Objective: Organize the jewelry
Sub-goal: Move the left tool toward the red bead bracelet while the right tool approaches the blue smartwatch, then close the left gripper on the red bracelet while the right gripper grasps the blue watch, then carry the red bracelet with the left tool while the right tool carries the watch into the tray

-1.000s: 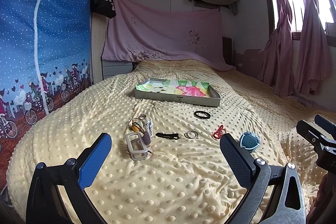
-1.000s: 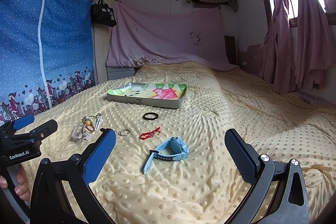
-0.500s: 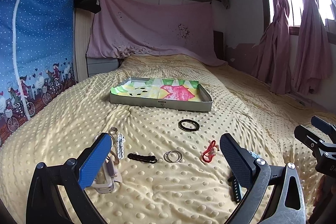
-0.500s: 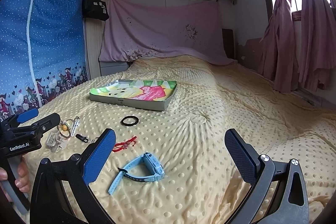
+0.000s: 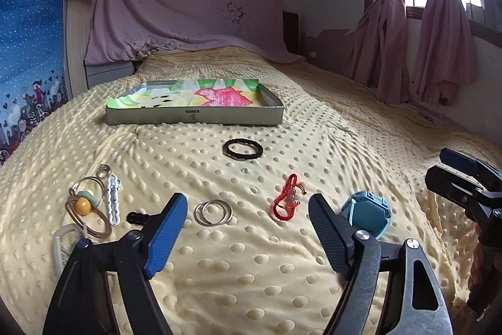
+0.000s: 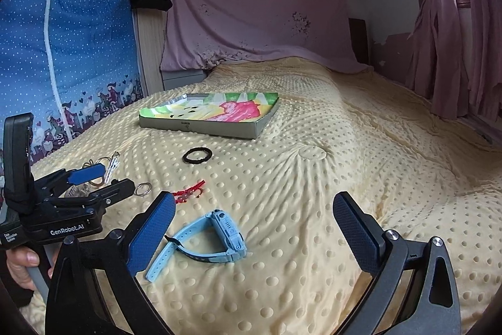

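Observation:
Jewelry lies on a yellow dotted blanket. In the left wrist view: a black bracelet (image 5: 242,149), a red cord bracelet (image 5: 287,202), two silver rings (image 5: 213,212), a blue watch (image 5: 366,213), a pile of bangles and chains (image 5: 91,203). A grey tray with a colourful lining (image 5: 194,115) lies behind them. My left gripper (image 5: 248,228) is open, low over the rings and red bracelet. My right gripper (image 6: 254,228) is open, with the blue watch (image 6: 216,240) between its fingers. The tray (image 6: 210,126), black bracelet (image 6: 197,155) and red bracelet (image 6: 188,193) show there too.
A blue dotted wardrobe (image 6: 62,52) stands at the left of the bed. A pink sheet (image 5: 188,18) hangs behind the bed. Pink curtains (image 5: 439,36) hang at the right. The right gripper's body (image 5: 470,187) is at the right edge of the left view.
Both grippers have moved forward and lower toward the jewelry. The left one now sits over the rings and red bracelet; the right one has closed in on the blue watch. Both stay open.

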Demonstrator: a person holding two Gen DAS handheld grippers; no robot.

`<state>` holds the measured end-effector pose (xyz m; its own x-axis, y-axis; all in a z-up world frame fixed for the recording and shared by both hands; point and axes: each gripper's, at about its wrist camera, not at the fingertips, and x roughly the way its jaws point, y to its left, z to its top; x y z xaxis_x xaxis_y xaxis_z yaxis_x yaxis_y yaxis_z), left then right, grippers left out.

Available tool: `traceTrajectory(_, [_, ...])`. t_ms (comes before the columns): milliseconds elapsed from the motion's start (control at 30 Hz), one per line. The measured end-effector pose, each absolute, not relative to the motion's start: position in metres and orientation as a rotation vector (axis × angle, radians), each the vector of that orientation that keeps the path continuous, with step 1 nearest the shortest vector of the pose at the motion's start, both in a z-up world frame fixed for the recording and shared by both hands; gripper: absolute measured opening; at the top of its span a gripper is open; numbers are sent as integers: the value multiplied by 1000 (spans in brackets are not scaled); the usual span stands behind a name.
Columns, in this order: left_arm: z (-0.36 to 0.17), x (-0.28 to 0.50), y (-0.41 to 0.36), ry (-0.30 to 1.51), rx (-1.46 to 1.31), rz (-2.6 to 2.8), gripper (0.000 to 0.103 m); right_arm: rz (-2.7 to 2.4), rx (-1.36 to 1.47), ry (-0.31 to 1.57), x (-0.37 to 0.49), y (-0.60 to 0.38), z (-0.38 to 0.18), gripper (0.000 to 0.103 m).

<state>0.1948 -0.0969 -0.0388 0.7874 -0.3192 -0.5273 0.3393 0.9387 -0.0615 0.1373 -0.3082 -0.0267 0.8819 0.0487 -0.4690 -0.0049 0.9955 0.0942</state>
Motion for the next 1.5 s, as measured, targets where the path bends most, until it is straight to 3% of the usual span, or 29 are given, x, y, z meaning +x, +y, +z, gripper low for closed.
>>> traceTrajectory(267, [-58, 213, -102, 651, 3, -464, 41, 109, 138, 605, 154, -305, -53, 54])
traceTrajectory(367, [-62, 217, -106, 675, 1, -504, 35, 133, 145, 634, 160, -302, -61, 41])
traceTrajectory(633, [-74, 236, -117, 758, 4, -557, 25, 150, 152, 692, 169, -299, -76, 34])
traceTrajectory(900, [-76, 238, -117, 773, -6, -556, 8, 155, 146, 718, 175, -294, -81, 23])
traceTrajectory(1200, [-76, 238, -116, 769, -14, -562, 6, 165, 126, 766, 186, -291, -91, 23])
traceTrajectory(1500, [-53, 224, -104, 686, -60, -552, 5, 181, 195, 685, 174, -299, -75, 17])
